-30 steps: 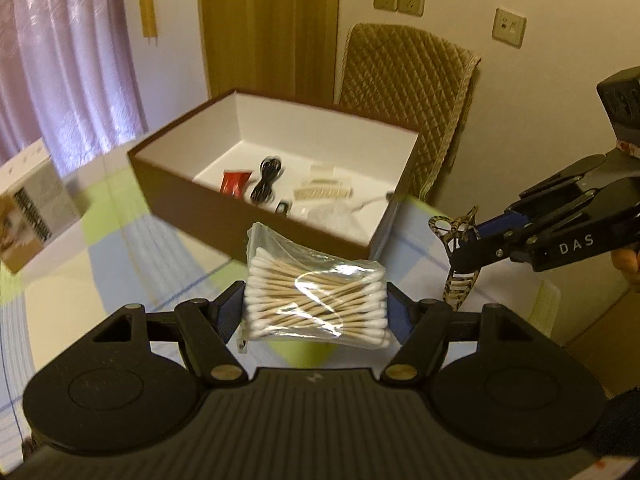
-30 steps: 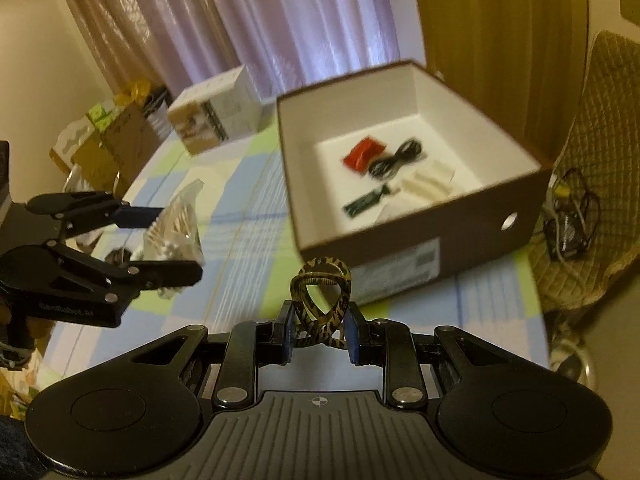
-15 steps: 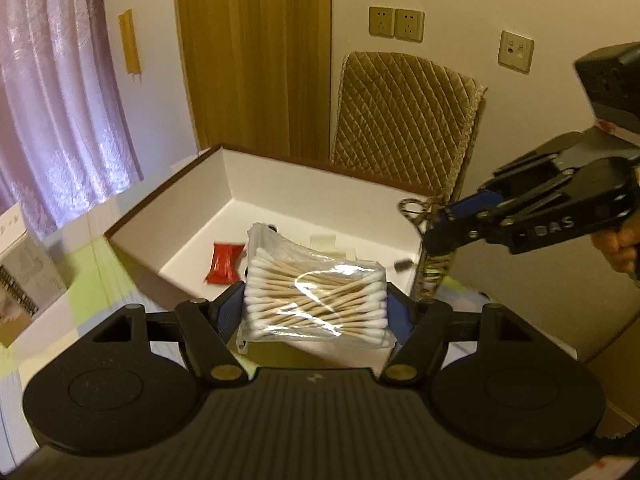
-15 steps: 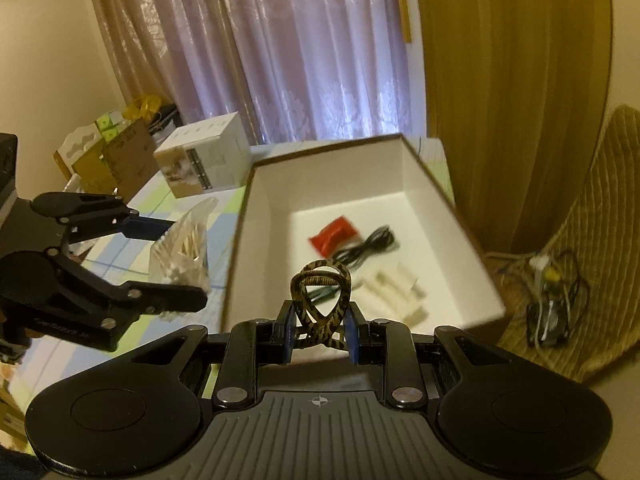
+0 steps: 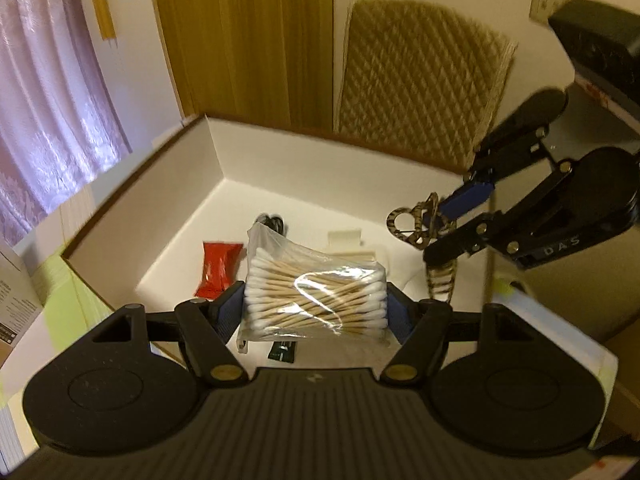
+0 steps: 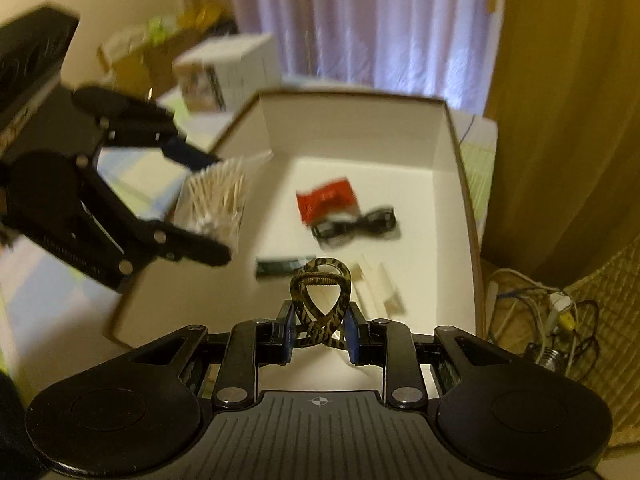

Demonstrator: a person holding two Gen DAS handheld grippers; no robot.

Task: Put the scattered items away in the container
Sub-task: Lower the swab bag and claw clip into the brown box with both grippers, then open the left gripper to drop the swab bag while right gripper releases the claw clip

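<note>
Purple curtain [image 5: 48, 92], wooden door [image 5: 248, 36] behind box [image 5: 304, 168]

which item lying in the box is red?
The red packet, flat on the box floor beside the black cable. The other loose items there are black, dark green or cream.

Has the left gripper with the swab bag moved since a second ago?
Yes. The left gripper, shut on the swab bag, has advanced toward the box; it was short of the near wall, and now hangs over the inside.
</note>
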